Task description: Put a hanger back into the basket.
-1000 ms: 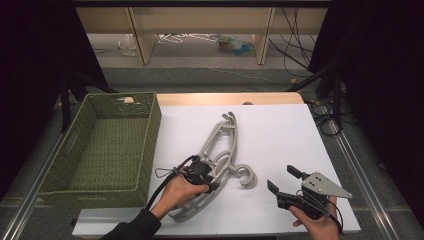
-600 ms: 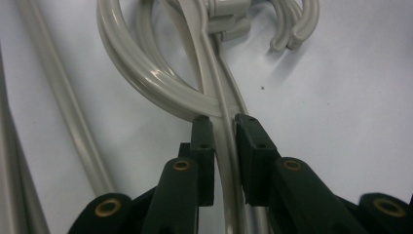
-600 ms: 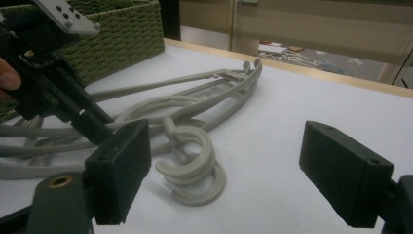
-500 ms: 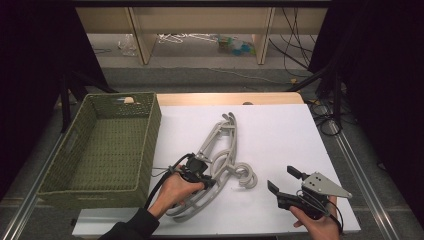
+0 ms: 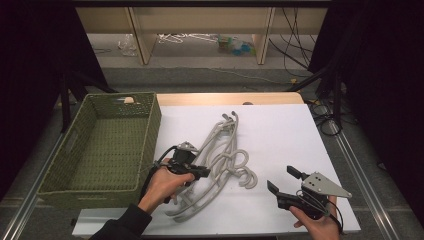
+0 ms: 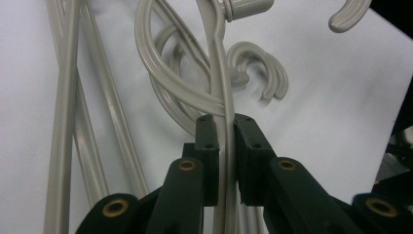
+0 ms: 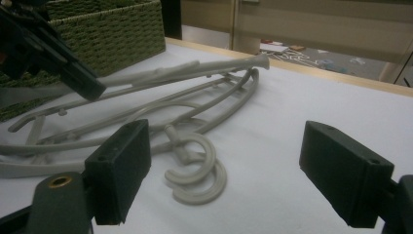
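- Left gripper [image 6: 225, 124] clamping a hanger [image 6: 221, 73] rod, mid-table beside basket [image 5: 150, 125].
- Right gripper [image 7: 224, 170] hovering wide open, near hooks [image 7: 197, 168], touching nothing.
- Hangers [image 5: 220, 150] lying piled on white table [image 5: 280, 130].

Pale grey hangers [image 5: 220, 160], woven green basket [image 5: 100, 145], white table [image 5: 290, 135].
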Motion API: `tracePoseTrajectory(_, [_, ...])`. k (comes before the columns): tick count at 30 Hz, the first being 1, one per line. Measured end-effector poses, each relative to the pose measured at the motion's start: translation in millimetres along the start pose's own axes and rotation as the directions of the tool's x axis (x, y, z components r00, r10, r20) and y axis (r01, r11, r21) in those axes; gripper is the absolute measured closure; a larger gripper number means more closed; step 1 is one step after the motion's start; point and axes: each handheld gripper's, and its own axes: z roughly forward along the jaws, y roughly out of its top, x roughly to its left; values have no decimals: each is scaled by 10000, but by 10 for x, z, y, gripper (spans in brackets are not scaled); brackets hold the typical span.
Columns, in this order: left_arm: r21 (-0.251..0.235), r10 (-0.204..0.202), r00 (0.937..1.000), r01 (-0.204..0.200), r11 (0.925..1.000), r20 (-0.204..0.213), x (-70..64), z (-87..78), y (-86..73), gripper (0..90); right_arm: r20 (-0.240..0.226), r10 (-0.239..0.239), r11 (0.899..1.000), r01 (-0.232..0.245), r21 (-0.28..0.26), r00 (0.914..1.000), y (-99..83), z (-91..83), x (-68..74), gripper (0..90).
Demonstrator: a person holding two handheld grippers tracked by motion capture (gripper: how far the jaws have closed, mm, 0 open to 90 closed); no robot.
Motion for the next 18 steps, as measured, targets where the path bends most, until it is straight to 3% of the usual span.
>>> tracePoseTrajectory(2, [-184, -223, 9997, 225, 9996, 140, 28, -35, 6, 810, 54, 55, 9996, -54, -281, 10000, -14, 25, 3, 200])
tracePoseTrajectory(9, [-1060, -755, 9946, 828, 9909, 712, 100, -206, 54, 810, 34, 134, 9996, -133, -249, 9999, -10, 22, 7, 200])
tracePoseTrajectory(13, [-1473, -711, 9941, 826, 9856, 816, 104, -343, 119, 810, 28, 64, 9997, -64, -255, 10000, -16, 29, 5, 200])
tracePoseTrajectory(18, [-2190, -589, 9930, 802, 9724, 1022, 87, -580, 213, 810, 52, 38, 9996, -36, -283, 10000, -14, 30, -1, 200])
